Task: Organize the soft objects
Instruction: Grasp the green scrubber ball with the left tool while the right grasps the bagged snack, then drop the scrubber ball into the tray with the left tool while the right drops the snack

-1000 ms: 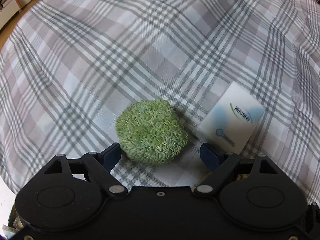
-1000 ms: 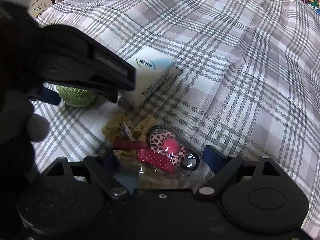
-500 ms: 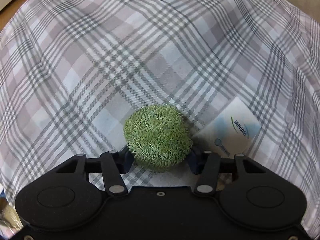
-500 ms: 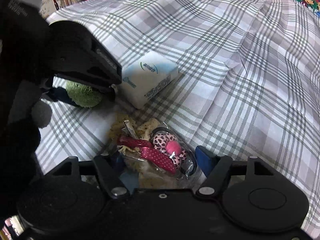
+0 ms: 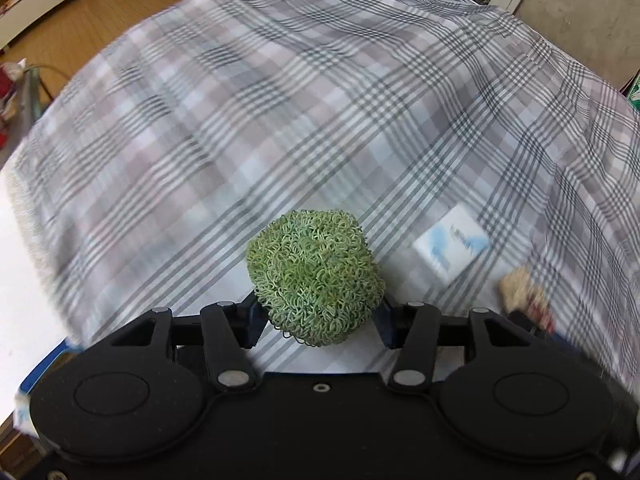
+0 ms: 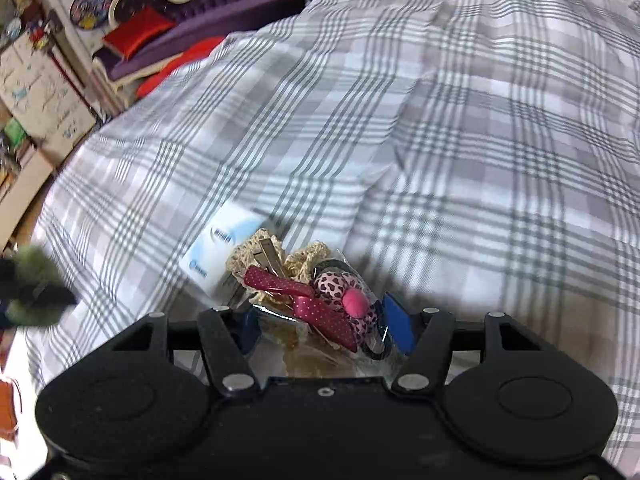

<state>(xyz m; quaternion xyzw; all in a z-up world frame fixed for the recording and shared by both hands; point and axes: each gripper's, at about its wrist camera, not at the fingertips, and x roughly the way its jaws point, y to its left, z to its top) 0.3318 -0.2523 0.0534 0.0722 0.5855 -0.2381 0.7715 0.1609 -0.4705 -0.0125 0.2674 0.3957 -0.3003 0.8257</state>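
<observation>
My left gripper [image 5: 318, 320] is shut on a green curly scrubber ball [image 5: 316, 276], which hangs above the plaid cloth [image 5: 280, 120]. In the right wrist view, my right gripper [image 6: 324, 328] is shut on a clear packet of hair accessories [image 6: 316, 300]: cream lace, a red dotted bow, and a leopard-print piece with a pink centre. The packet is lifted off the plaid cloth [image 6: 440, 140]. A white and blue tissue pack [image 5: 452, 244] lies on the cloth between the two grippers. It also shows as the tissue pack [image 6: 218, 248] just behind the packet. The green ball [image 6: 30, 268] appears blurred at the far left.
The cloth drapes over a wide raised surface with folds on the right. A wooden floor [image 5: 100, 20] lies beyond its far left edge. A purple sofa [image 6: 200, 4] with a red cushion and cluttered shelves [image 6: 32, 92] stand behind. A white edge [image 5: 20, 260] borders the cloth on the left.
Both grippers closed from wide open, the left on the green ball and the right on the accessory packet. Both have since risen off the cloth with their loads; the tissue pack stayed put.
</observation>
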